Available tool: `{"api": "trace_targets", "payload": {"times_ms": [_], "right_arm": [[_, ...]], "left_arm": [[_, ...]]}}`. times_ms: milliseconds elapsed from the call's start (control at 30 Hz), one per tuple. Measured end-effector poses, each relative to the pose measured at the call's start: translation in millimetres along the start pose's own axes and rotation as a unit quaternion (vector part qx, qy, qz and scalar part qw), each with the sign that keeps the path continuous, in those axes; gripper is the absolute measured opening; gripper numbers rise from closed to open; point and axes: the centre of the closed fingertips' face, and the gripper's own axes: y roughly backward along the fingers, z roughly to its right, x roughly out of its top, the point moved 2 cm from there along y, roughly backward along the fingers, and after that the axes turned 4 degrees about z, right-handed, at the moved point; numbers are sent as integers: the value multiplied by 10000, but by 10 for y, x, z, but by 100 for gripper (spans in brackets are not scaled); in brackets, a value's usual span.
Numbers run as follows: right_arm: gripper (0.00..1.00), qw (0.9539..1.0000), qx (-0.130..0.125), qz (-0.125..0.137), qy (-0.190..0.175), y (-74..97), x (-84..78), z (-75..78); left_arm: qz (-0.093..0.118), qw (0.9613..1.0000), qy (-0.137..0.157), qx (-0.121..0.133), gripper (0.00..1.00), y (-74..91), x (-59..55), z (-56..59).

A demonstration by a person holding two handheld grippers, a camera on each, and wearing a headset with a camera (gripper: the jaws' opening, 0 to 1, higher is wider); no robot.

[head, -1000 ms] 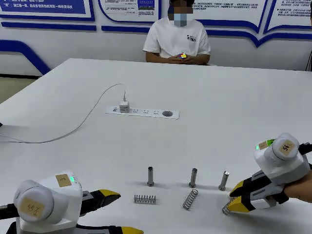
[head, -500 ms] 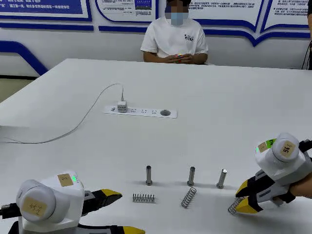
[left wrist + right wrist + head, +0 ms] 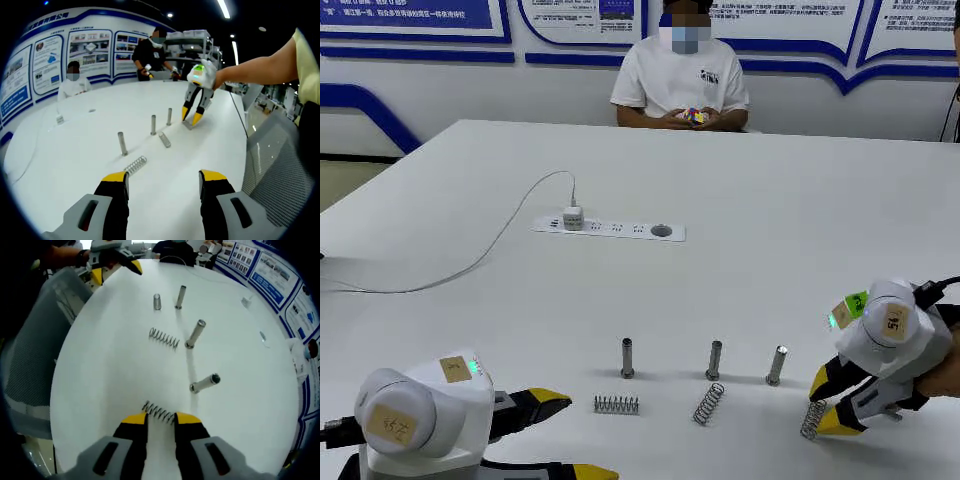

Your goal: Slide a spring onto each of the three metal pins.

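One spring (image 3: pixel 159 411), likely light and bouncy, lies at the right gripper (image 3: pixel 161 420)'s narrowed fingers, hold unclear; best pinched mid-coil. Left gripper (image 3: pixel 164 176) fingers spread.

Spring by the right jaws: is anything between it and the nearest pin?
Nothing visible. The spring lies at the right gripper's tips, and only bare table separates it from the nearest pin.
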Motion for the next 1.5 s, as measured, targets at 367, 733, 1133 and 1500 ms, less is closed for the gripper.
{"api": "trace_targets", "payload": {"times_ms": [367, 733, 1133, 1500], "right_arm": [[22, 9966, 109, -364, 738, -42, 29, -64], [17, 9917, 295, -488, 1153, -150, 141, -110], [14, 9868, 427, -640, 1425, -192, 202, -137], [12, 9961, 152, -216, 837, -187, 329, -100]], "left_arm": [[10, 10000, 23, -3, 57, -1, -9, 10], [12, 10000, 35, -16, 57, -3, -8, 25], [24, 10000, 48, -9, 57, 23, -13, 36], [17, 9999, -16, -121, 56, -39, 8, 107]]}}
